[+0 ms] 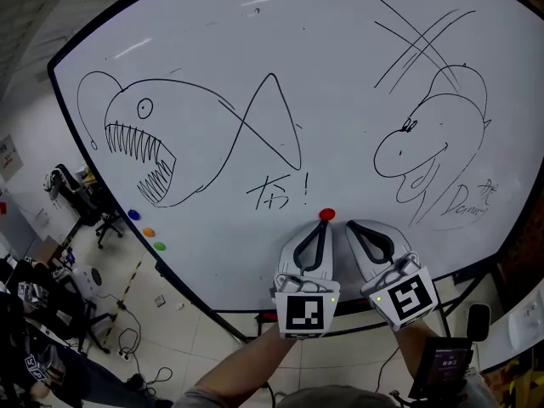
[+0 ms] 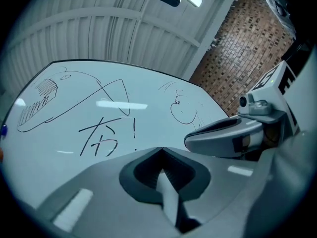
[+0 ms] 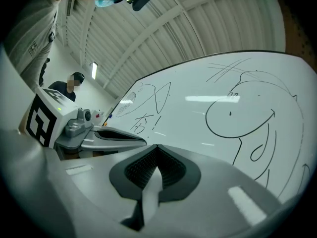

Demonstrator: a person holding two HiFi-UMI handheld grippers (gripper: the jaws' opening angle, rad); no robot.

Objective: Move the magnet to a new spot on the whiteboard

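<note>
A small red magnet (image 1: pixel 327 214) sticks to the whiteboard (image 1: pixel 255 41) near its lower edge, right of the handwritten characters. My left gripper (image 1: pixel 323 225) is shut, with its tip just below the magnet, touching or nearly so. In the left gripper view the jaws (image 2: pixel 161 148) meet with nothing between them and the magnet is hidden. My right gripper (image 1: pixel 351 225) sits close beside the left, a little right of the magnet, also shut and empty (image 3: pixel 156 147).
The board carries a toothed fish drawing (image 1: pixel 140 147) at left and a cartoon creature (image 1: pixel 425 151) at right. Blue (image 1: pixel 133 214), orange (image 1: pixel 149 231) and green (image 1: pixel 159 246) magnets sit at its lower left edge. Chairs and cables (image 1: pixel 81 202) are on the floor at left.
</note>
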